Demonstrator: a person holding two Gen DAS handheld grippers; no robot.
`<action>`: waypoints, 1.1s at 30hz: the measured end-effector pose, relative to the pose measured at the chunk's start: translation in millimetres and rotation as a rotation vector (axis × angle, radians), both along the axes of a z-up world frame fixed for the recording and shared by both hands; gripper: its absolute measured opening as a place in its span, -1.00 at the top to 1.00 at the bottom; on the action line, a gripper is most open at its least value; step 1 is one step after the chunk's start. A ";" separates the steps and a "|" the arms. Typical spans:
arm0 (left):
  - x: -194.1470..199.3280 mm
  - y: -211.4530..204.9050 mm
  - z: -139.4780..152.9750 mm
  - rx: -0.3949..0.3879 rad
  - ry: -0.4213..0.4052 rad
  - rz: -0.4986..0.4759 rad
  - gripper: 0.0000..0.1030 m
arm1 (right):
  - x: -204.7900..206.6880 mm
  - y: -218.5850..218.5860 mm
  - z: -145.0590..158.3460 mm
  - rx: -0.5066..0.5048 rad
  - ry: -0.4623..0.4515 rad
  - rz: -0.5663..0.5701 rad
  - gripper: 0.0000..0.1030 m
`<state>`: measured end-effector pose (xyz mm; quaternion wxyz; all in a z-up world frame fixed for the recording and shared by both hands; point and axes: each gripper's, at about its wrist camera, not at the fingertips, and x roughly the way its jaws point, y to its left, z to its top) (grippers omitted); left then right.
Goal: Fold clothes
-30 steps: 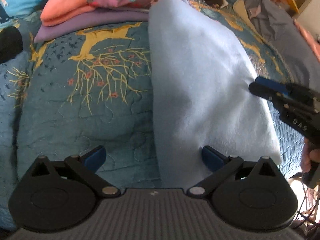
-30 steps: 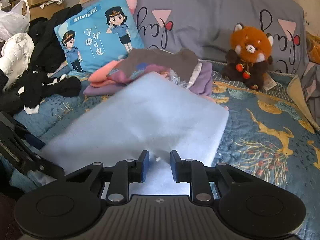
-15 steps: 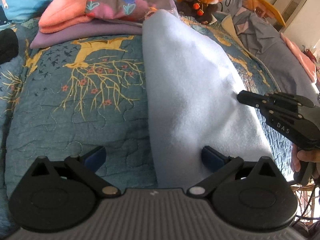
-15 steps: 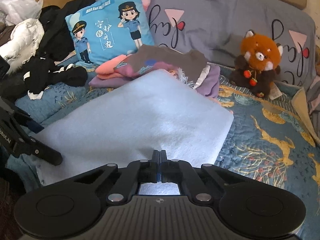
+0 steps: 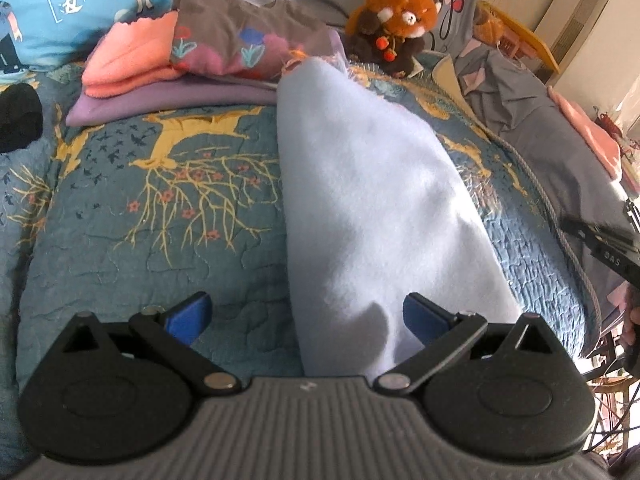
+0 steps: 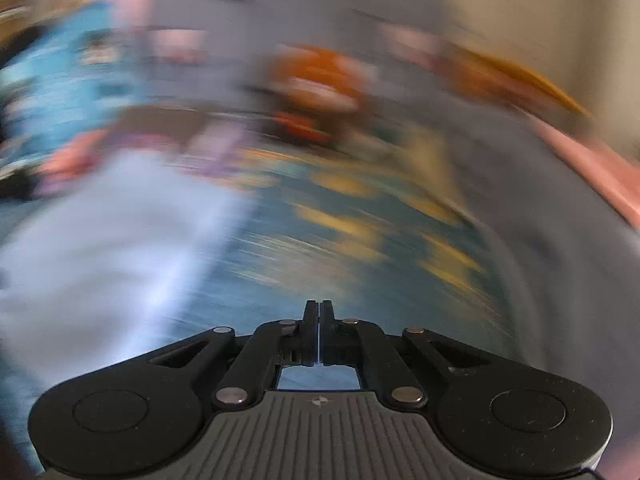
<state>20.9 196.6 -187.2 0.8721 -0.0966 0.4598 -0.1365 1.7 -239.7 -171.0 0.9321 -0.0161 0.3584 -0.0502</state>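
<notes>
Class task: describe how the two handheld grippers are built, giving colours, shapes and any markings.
Left gripper: black linkage arms on round black discs, silver rivets, blue fingertips, ribbed grey body. Right gripper: the same build, with white lettering on its side in the left view.

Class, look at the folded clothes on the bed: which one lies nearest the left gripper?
The light blue cloth. Its near end lies between the open fingers of the left gripper; the pink, grey floral and purple pieces are stacked farther back.

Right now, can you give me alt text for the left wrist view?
A folded light blue cloth lies on a teal patterned quilt, its near end between the wide-open left claw. Behind it sit a stack of folded clothes and a red panda plush.
</notes>
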 end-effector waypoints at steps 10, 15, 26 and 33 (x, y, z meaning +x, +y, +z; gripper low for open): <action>1.8 4.8 5.7 -0.043 -0.018 0.074 -0.99 | -29.1 -50.1 -4.5 0.309 0.076 -0.064 -0.52; -0.6 14.7 6.3 -0.062 0.011 0.141 -0.99 | -3.7 10.2 -1.8 0.410 0.074 0.176 -0.52; -0.8 19.4 -30.7 -0.037 0.173 0.176 -0.99 | 26.0 86.4 -28.4 0.411 0.205 0.333 -0.59; -7.1 20.1 -29.1 -0.036 0.172 0.224 -0.99 | 28.5 83.3 -31.8 0.424 0.178 0.383 -0.59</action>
